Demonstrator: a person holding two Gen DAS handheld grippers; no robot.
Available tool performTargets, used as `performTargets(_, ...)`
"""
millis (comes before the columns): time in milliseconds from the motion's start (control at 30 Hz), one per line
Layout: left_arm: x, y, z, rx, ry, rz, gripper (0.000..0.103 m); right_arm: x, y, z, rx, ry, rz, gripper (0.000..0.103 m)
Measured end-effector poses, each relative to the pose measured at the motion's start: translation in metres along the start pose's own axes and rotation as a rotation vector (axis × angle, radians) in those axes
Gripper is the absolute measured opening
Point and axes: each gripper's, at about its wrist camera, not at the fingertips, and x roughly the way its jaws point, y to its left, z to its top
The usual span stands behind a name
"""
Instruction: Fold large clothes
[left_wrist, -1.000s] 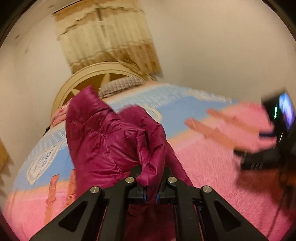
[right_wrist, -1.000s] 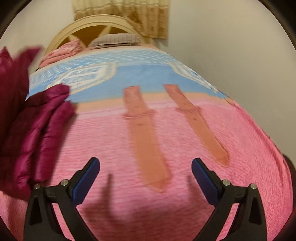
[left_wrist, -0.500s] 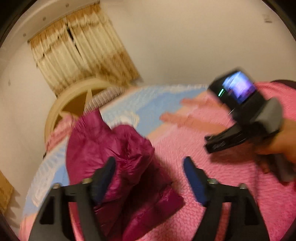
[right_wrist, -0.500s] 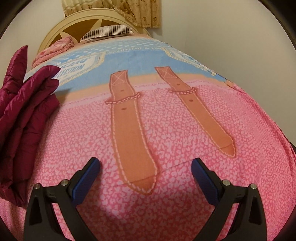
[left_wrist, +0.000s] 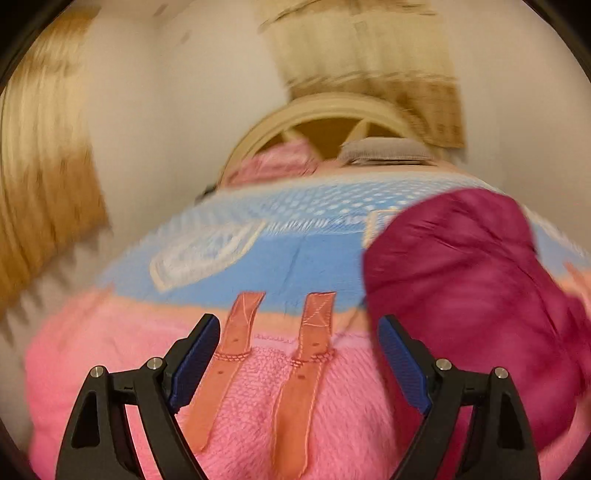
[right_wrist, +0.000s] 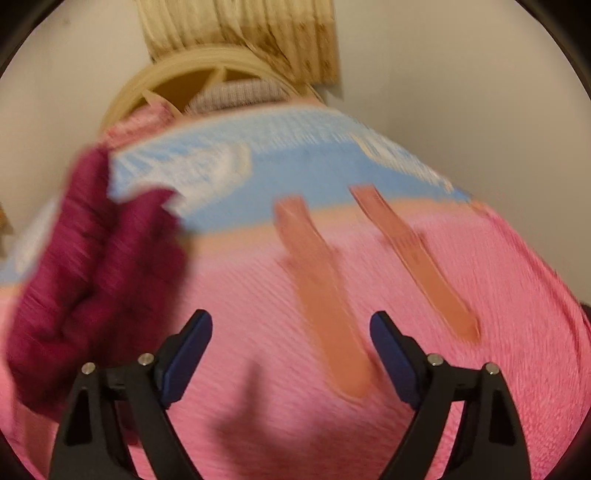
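Note:
A magenta puffer jacket (left_wrist: 469, 295) lies bunched on the pink and blue bedspread (left_wrist: 129, 350), at the right of the left wrist view. It also shows in the right wrist view (right_wrist: 88, 280), at the left. My left gripper (left_wrist: 297, 354) is open and empty, with the jacket just to the right of its right finger. My right gripper (right_wrist: 291, 354) is open and empty over the pink part of the bedspread (right_wrist: 498, 288), to the right of the jacket. Both views are blurred.
Two orange strap patterns (left_wrist: 303, 369) run down the bedspread. A cream arched headboard (left_wrist: 332, 114), a striped pillow (left_wrist: 384, 151) and a pink pillow (left_wrist: 273, 162) are at the far end. Beige curtains (left_wrist: 369, 48) hang behind. Walls close both sides.
My left gripper let go of the jacket, opened and swung left, so the jacket now sits at its right. My right gripper stayed open and shifted a little.

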Motion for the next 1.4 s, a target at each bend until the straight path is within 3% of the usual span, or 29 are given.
performTargets(200,0.051,-0.015,0.021,-0.124,0.082,-0.005,0.088,-0.021,0.093,0.07,-0.095,-0.112,0.109,0.087)
performTargets(300,0.066,-0.03,0.026,-0.155,0.112,-0.015,0.088,-0.002,0.132,0.087,-0.108,-0.084,0.152,0.076)
performTargets(467,0.093,-0.044,0.031,-0.167,0.166,-0.042,0.088,0.04,0.177,0.09,-0.154,-0.051,0.126,0.065)
performTargets(600,0.107,-0.053,0.019,-0.179,0.211,-0.087,0.088,0.072,0.168,0.075,-0.128,0.008,0.083,0.061)
performTargets(800,0.101,-0.094,0.012,-0.054,0.159,-0.113,0.088,0.093,0.13,0.036,-0.067,0.055,0.066,0.061)
performTargets(967,0.108,-0.123,0.009,0.044,0.184,-0.088,0.088,0.099,0.106,0.022,0.003,0.061,0.07,0.061)
performTargets(1400,0.123,-0.124,0.0,0.002,0.224,-0.098,0.093,0.113,0.092,0.014,0.063,0.077,0.111,0.065)
